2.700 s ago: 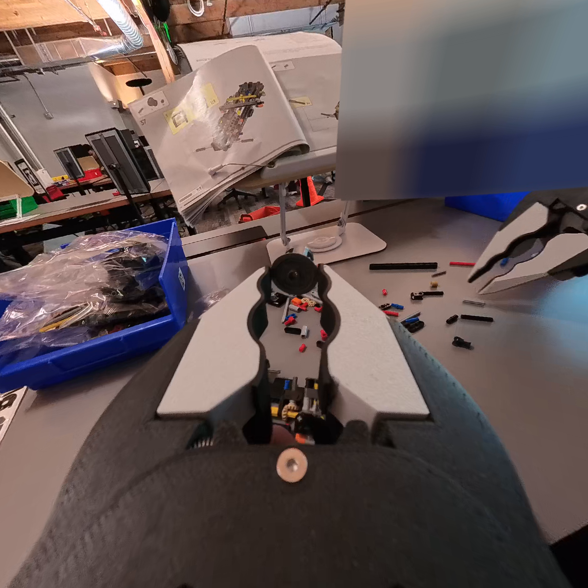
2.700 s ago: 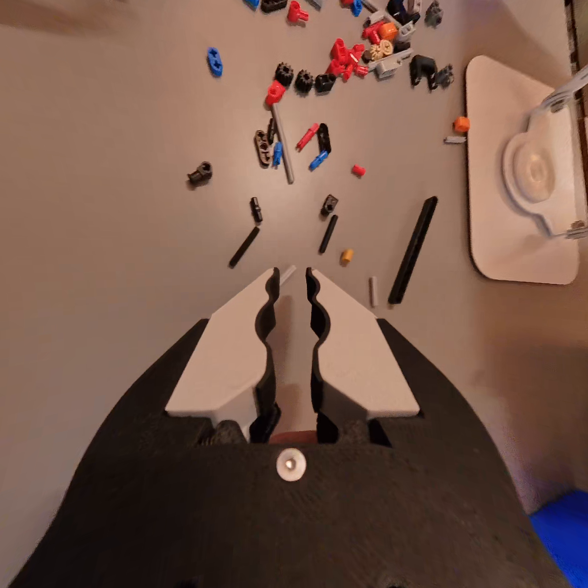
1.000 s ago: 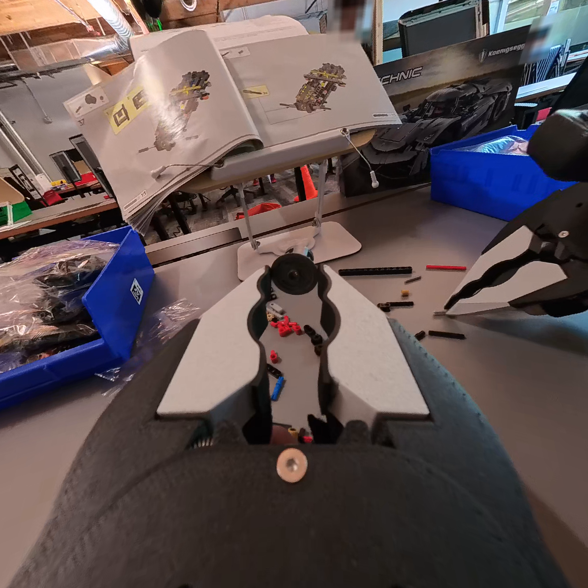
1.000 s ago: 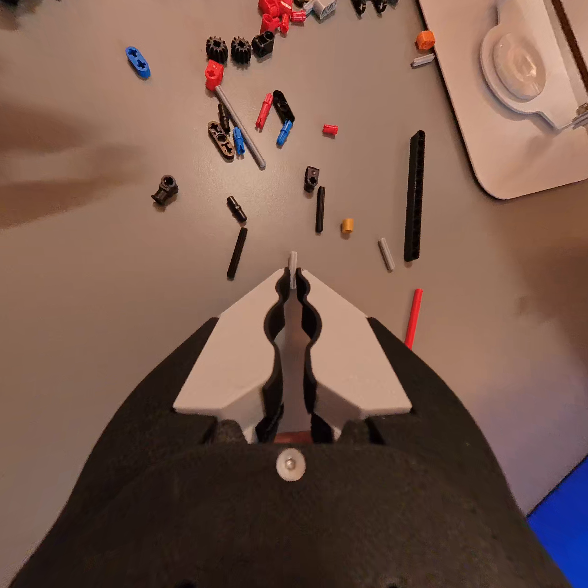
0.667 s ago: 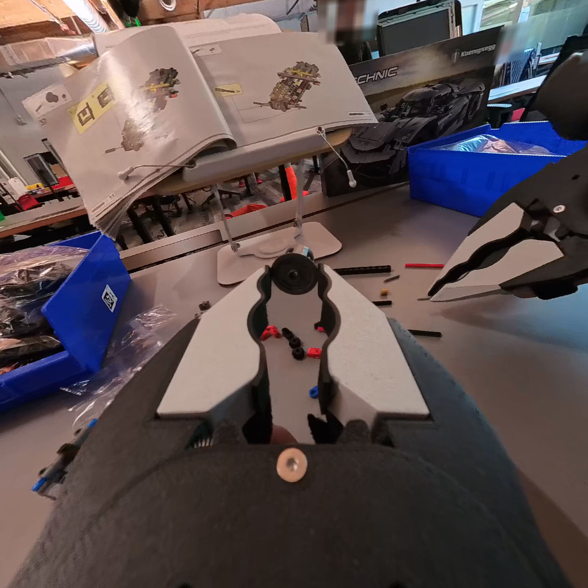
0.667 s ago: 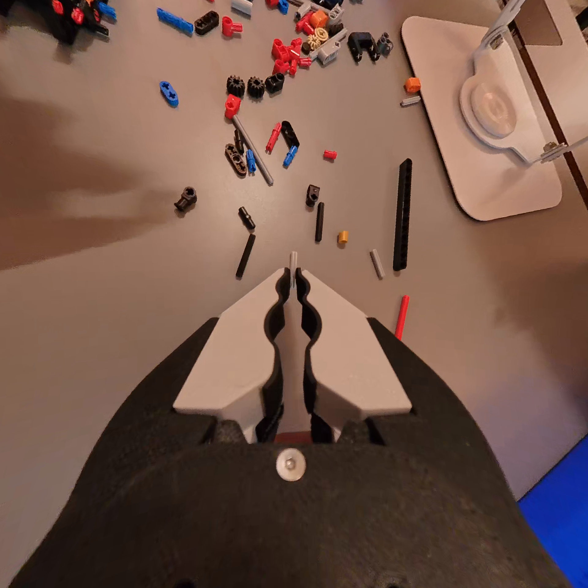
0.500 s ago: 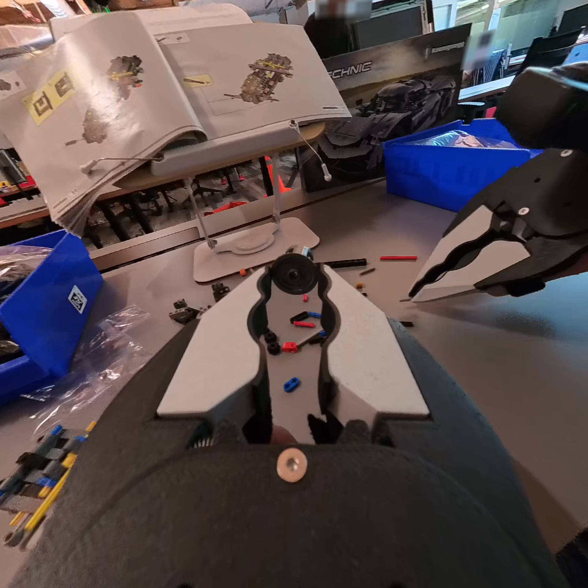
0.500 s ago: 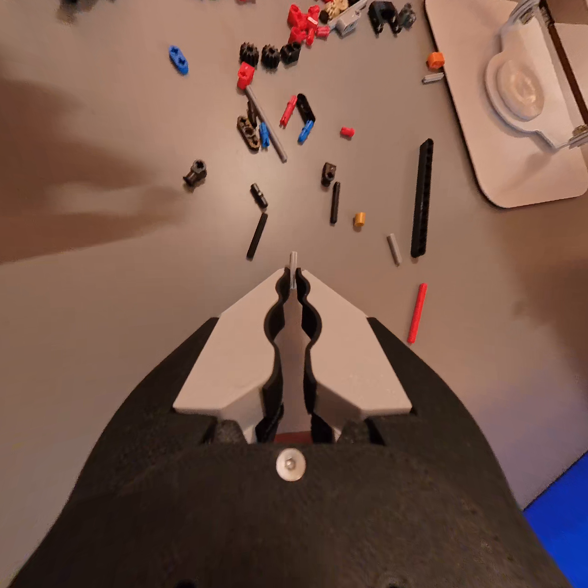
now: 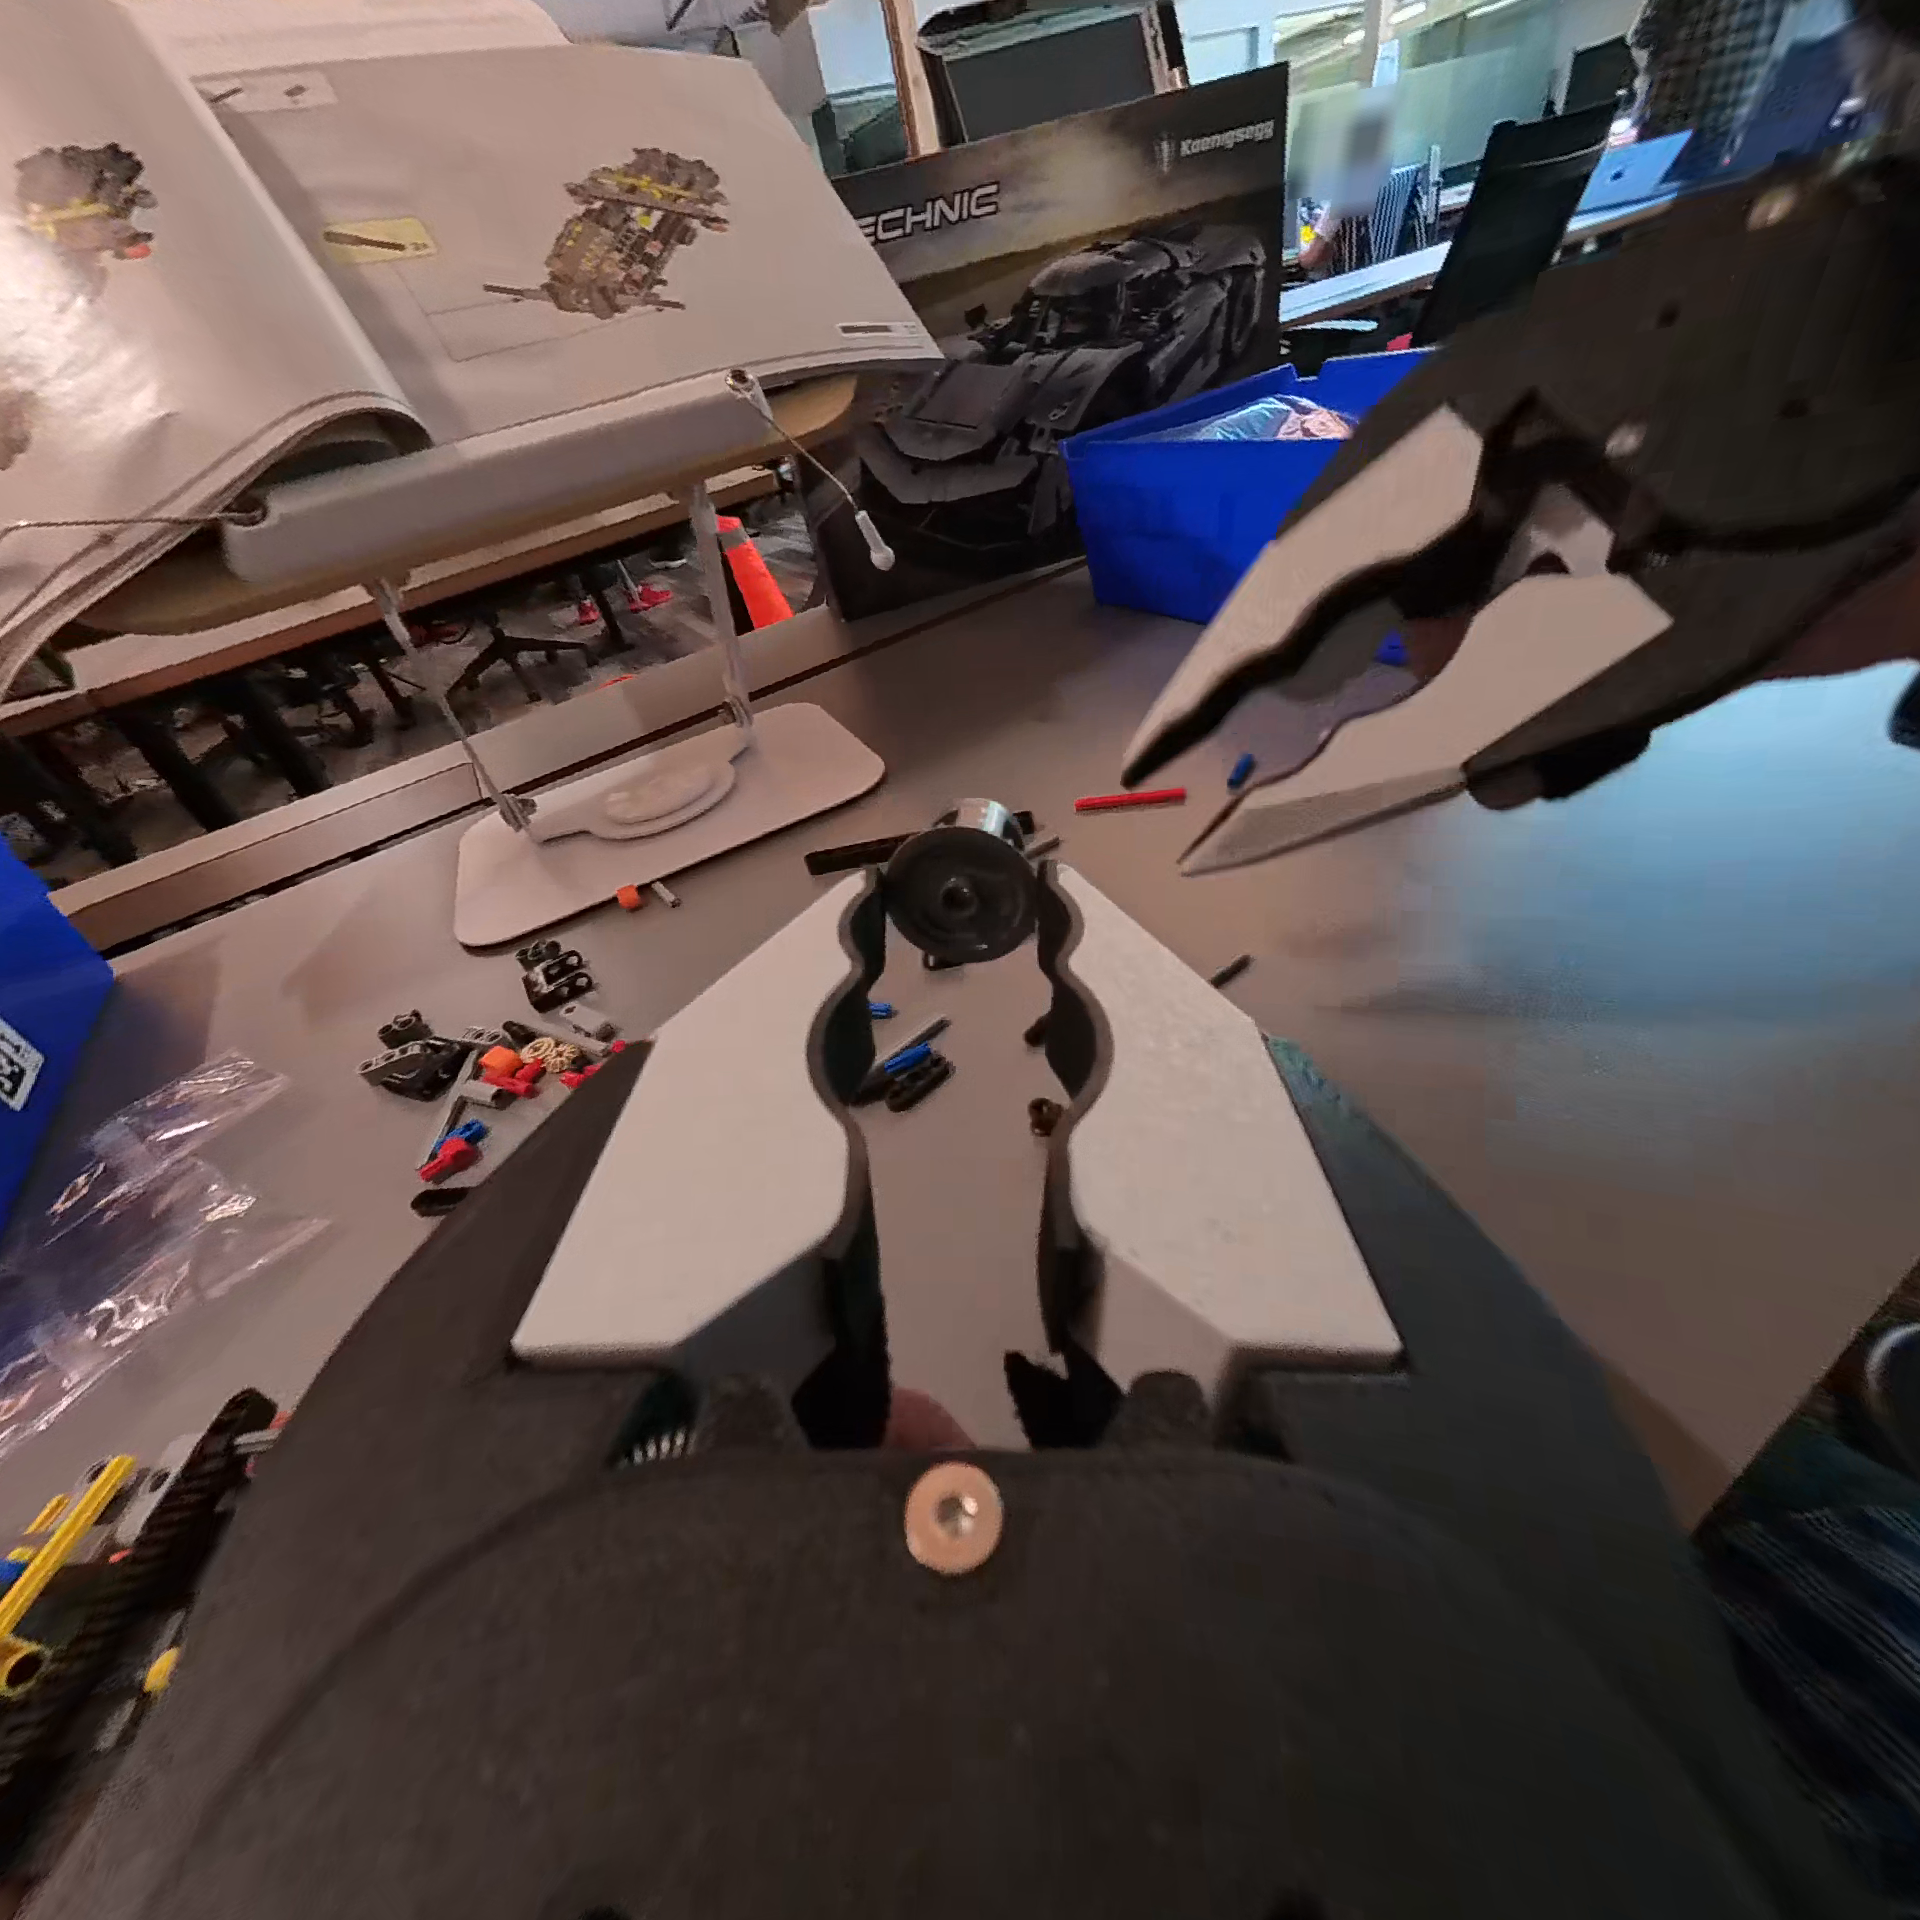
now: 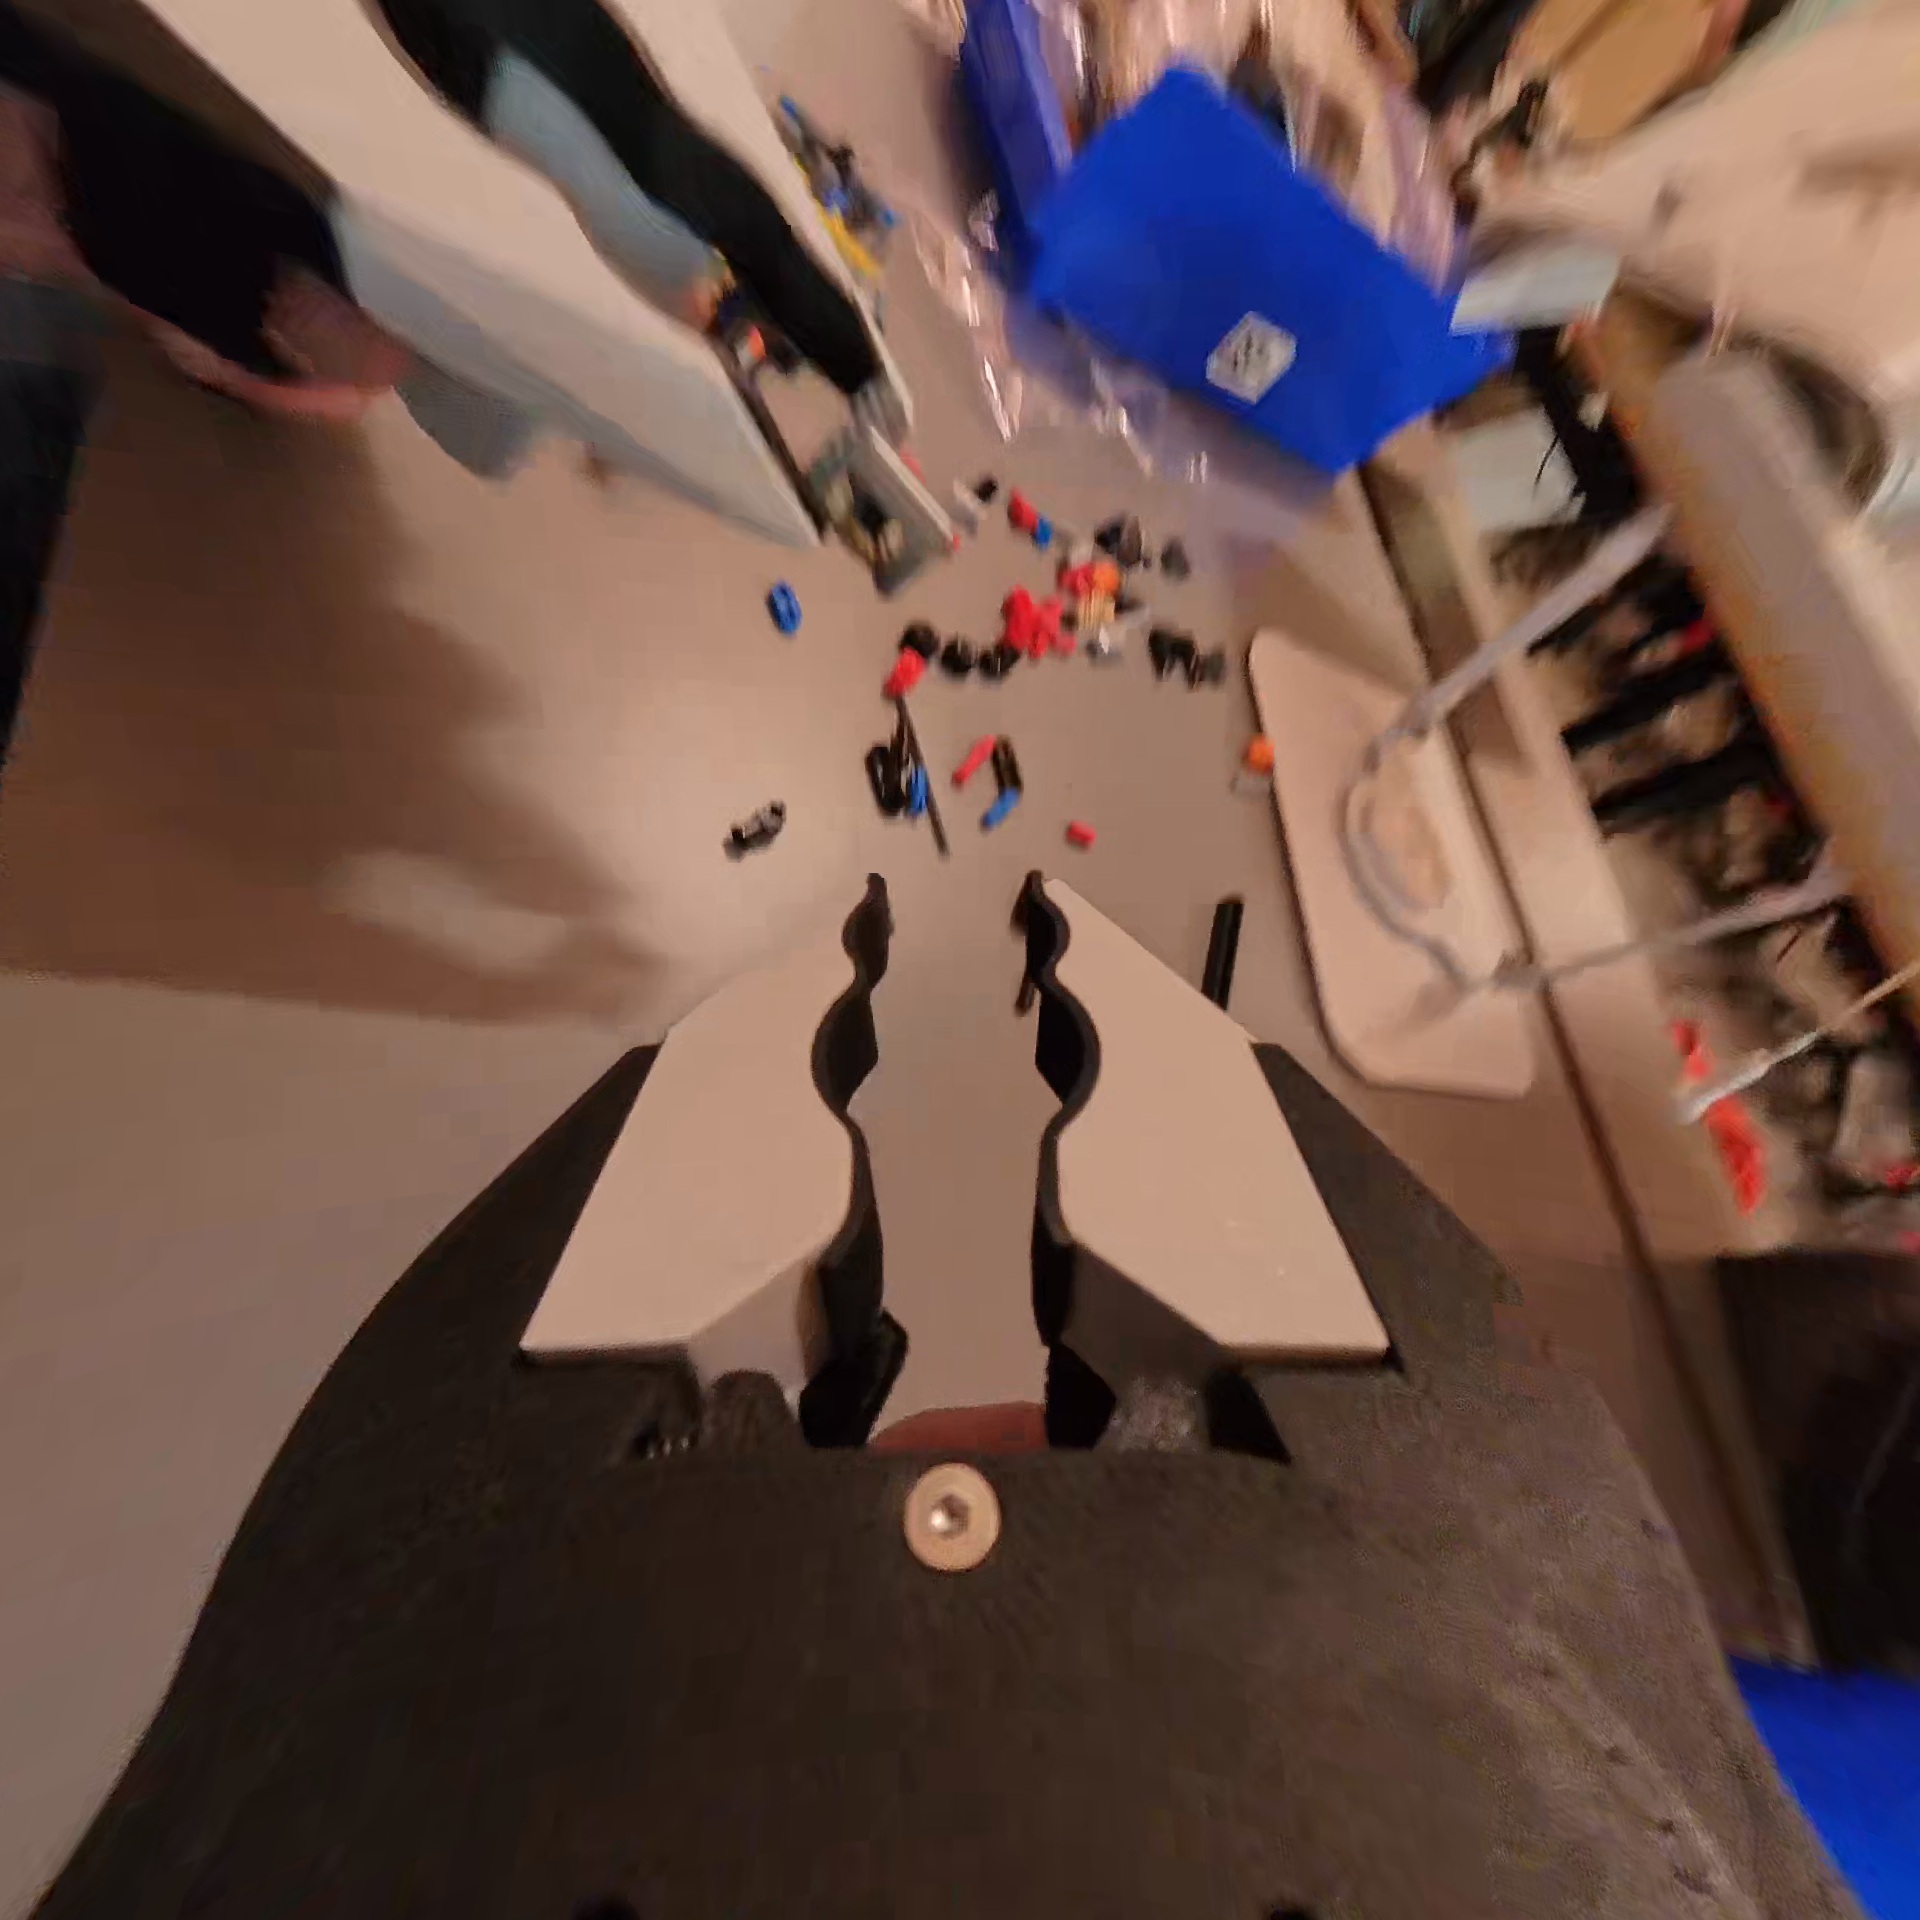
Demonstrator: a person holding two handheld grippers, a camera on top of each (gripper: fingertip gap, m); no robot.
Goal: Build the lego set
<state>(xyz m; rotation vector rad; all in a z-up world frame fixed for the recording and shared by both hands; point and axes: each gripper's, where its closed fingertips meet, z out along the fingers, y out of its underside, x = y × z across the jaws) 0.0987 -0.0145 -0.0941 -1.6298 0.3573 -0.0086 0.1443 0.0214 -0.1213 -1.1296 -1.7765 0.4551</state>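
My left gripper (image 9: 956, 879) is shut on a black round wheel piece (image 9: 954, 914) held at its fingertips above the grey table (image 9: 1351, 1039). My right gripper (image 10: 953, 888) is open and empty; it shows in the left wrist view (image 9: 1158, 816) at the upper right, close to the wheel piece, tips pointing left. Loose red, blue and black Lego pieces (image 9: 499, 1060) lie on the table and also show in the right wrist view (image 10: 1029, 623). The left gripper appears blurred at the right wrist view's upper left (image 10: 582, 343).
An open instruction book (image 9: 416, 260) sits on a stand with a white base (image 9: 665, 831). A partly built assembly (image 9: 62, 1538) lies at the lower left. A blue bin (image 9: 1174, 499), a set box (image 9: 1060, 364), plastic bags (image 9: 135, 1195) and a red axle (image 9: 1127, 800) are around. The left gripper's tips are roughly 7 cm from the right gripper's.
My right gripper has opened, and the small grey pin it held no longer shows between its tips. It rose and swung toward the left gripper. The left gripper moved right, still holding the wheel piece.
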